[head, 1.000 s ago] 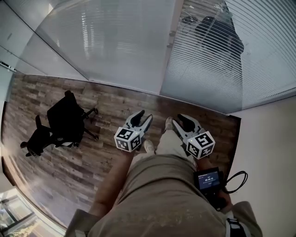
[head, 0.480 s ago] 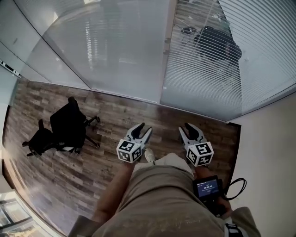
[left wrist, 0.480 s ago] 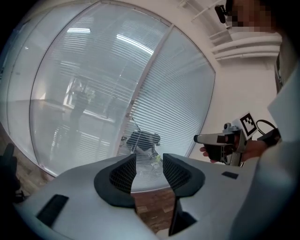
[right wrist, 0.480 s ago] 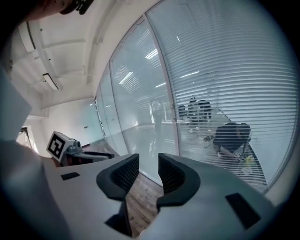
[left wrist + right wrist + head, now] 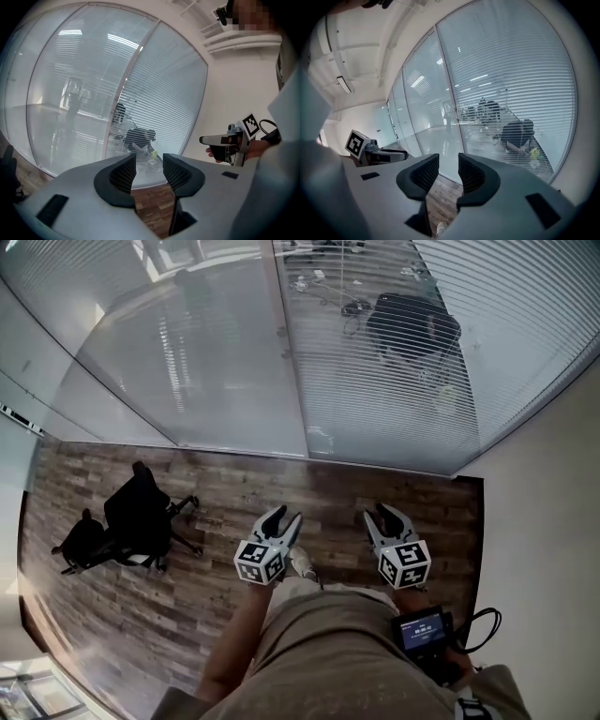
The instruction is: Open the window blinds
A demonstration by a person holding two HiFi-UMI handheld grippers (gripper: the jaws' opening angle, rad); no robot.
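Your left gripper (image 5: 281, 515) hangs released short of the window blinds (image 5: 403, 371), its jaws standing apart with nothing between them; in the left gripper view only a strip of wooden floor (image 5: 234, 484) and the foot of the blinds show through the gap. Your right gripper (image 5: 387, 513) sits just beside it, also released and empty, and its own view shows bare floor and glass between the two ribbed pads. Neither gripper touches the blinds; both point toward them, tilted a little downward, with a band of floor lying between their tips and the foot of the blinds. The blinds are down, reaching nearly to the floor, their slats lying horizontal and thin enough that you can make out a dark office chair (image 5: 412, 324) beyond them. At the left edge of the blinds a pale frame post (image 5: 291, 362) runs upward, and past it, farther from the blinds, lies a hazier glass panel (image 5: 187, 362). At the blinds' right edge a plain beige wall (image 5: 544, 521) meets them in a corner. Well to the left of the blinds, on your side of the glass, a black chair (image 5: 141, 507) stands on the floor. Your shoe (image 5: 302, 563) shows below the left gripper, and a small screen (image 5: 424, 629) with a looping cable (image 5: 483, 601) rides at your waist, on the side away from the blinds.
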